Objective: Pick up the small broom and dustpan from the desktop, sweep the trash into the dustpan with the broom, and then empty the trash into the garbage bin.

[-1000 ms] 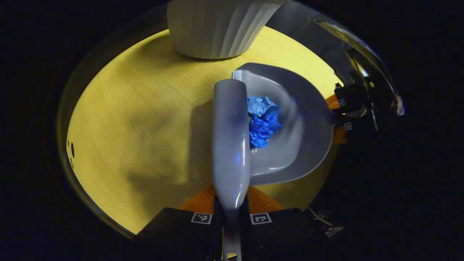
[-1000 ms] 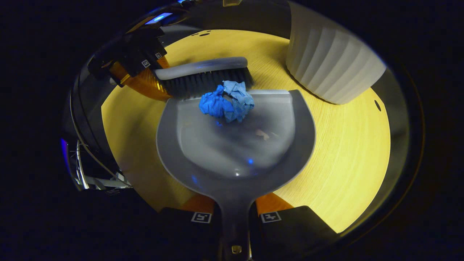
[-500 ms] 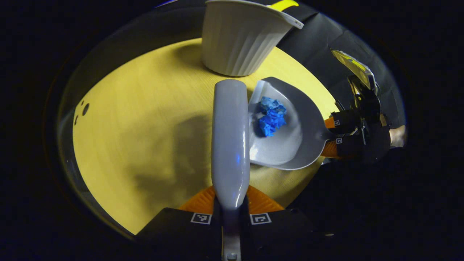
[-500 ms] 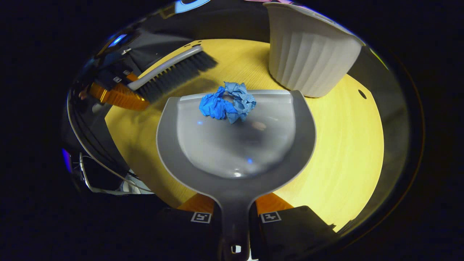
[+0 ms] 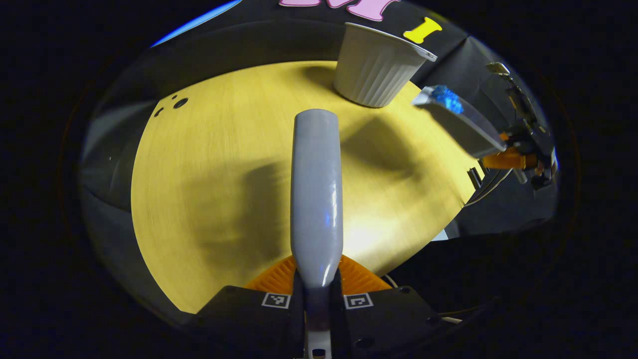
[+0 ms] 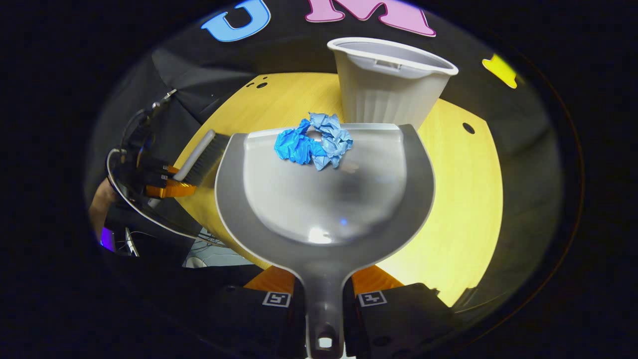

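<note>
A white ribbed bin stands open-topped at the far side of the yellow desktop, just beyond the front lip of the dustpan in the right gripper view; nothing lies between the lip and the bin's wall. The crumpled blue trash sits inside the pan, right at that front lip. To the left in the same view the broom shows bristles-down, held off to the side and well apart from the pan. In the left gripper view the bin stands at the top right, and the pan hangs in the air near it, clear of the desktop (its shadow falls on the wood below), with the trash on it. The right gripper is clamped on the pan's handle, a finger on either side. The left gripper grips the broom by its handle, the broom's grey back running straight ahead over the desktop.
</note>
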`<action>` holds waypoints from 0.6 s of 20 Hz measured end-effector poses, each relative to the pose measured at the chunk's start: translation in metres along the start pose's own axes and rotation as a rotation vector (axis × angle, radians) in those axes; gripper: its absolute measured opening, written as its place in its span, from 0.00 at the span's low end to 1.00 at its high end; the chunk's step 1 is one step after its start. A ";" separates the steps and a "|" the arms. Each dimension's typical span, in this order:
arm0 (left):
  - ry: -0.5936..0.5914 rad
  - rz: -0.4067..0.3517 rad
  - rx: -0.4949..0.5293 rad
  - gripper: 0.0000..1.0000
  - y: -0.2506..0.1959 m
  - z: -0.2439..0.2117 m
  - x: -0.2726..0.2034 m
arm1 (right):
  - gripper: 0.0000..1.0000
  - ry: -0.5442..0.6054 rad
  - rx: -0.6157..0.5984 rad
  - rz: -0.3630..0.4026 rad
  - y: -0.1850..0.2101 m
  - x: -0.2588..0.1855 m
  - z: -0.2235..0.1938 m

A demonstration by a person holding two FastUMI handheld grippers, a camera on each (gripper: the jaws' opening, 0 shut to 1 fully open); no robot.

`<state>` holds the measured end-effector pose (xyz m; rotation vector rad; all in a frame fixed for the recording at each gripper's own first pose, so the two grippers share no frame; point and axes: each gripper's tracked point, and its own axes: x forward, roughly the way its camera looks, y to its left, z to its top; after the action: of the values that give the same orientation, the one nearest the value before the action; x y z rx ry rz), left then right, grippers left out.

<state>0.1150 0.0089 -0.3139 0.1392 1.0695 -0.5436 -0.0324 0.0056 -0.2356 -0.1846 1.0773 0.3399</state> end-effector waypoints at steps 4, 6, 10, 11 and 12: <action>0.004 -0.002 -0.030 0.25 0.011 -0.028 -0.001 | 0.34 0.026 -0.065 -0.080 -0.004 -0.003 0.010; -0.010 -0.018 -0.048 0.24 0.011 -0.035 -0.004 | 0.34 0.001 -0.064 -0.105 -0.001 0.004 0.021; -0.025 -0.036 -0.054 0.25 0.015 -0.036 -0.007 | 0.34 -0.099 0.012 -0.099 -0.008 -0.004 0.069; -0.031 -0.027 -0.052 0.25 0.016 -0.036 -0.009 | 0.34 -0.120 0.021 -0.110 -0.015 -0.007 0.084; -0.040 -0.018 -0.054 0.24 0.019 -0.033 -0.012 | 0.34 -0.139 0.026 -0.125 -0.024 -0.008 0.097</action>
<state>0.0939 0.0416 -0.3223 0.0714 1.0466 -0.5308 0.0533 0.0122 -0.1833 -0.2016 0.9280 0.2231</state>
